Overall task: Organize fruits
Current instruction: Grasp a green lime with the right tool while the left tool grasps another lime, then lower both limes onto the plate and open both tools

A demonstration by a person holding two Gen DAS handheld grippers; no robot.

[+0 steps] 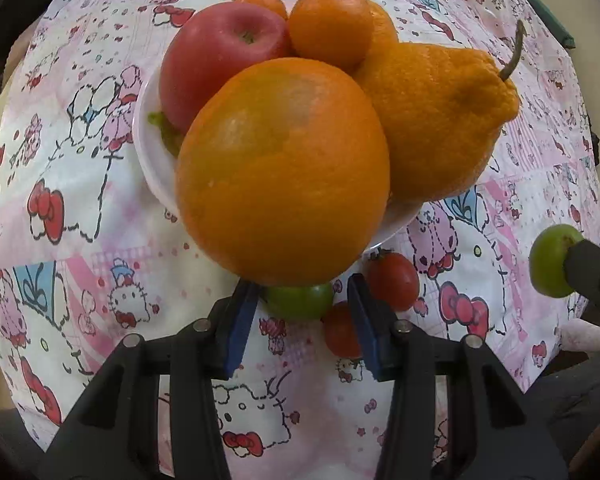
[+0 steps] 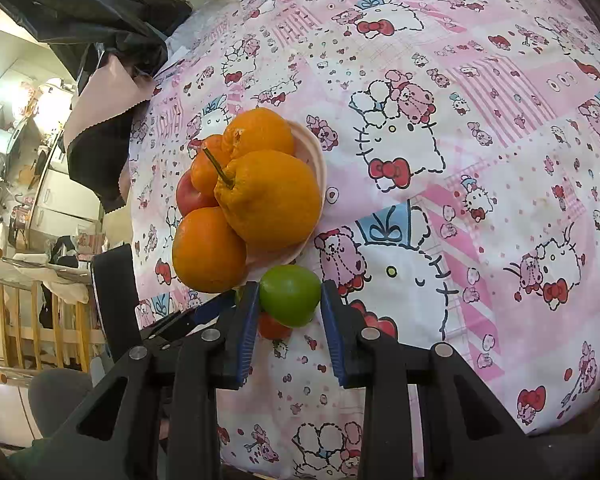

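Note:
A white plate (image 1: 152, 160) on the patterned cloth holds a red apple (image 1: 216, 52), a big orange (image 1: 280, 172), a bumpy stemmed citrus (image 1: 440, 120) and small oranges (image 1: 332, 26). My left gripper (image 1: 302, 300) is open, just in front of the big orange, with a green fruit (image 1: 300, 300) and two small tomatoes (image 1: 392, 280) on the cloth by its tips. My right gripper (image 2: 289, 296) is shut on a green lime (image 2: 290, 294), held near the plate's (image 2: 316, 152) front edge; it shows in the left wrist view too (image 1: 550, 266).
The pink cartoon-print cloth (image 2: 460, 160) covers the table. A dark cloth and pink fabric (image 2: 108, 92) hang at the table's far left edge, with room furniture beyond. The left gripper (image 2: 172, 324) shows in the right wrist view.

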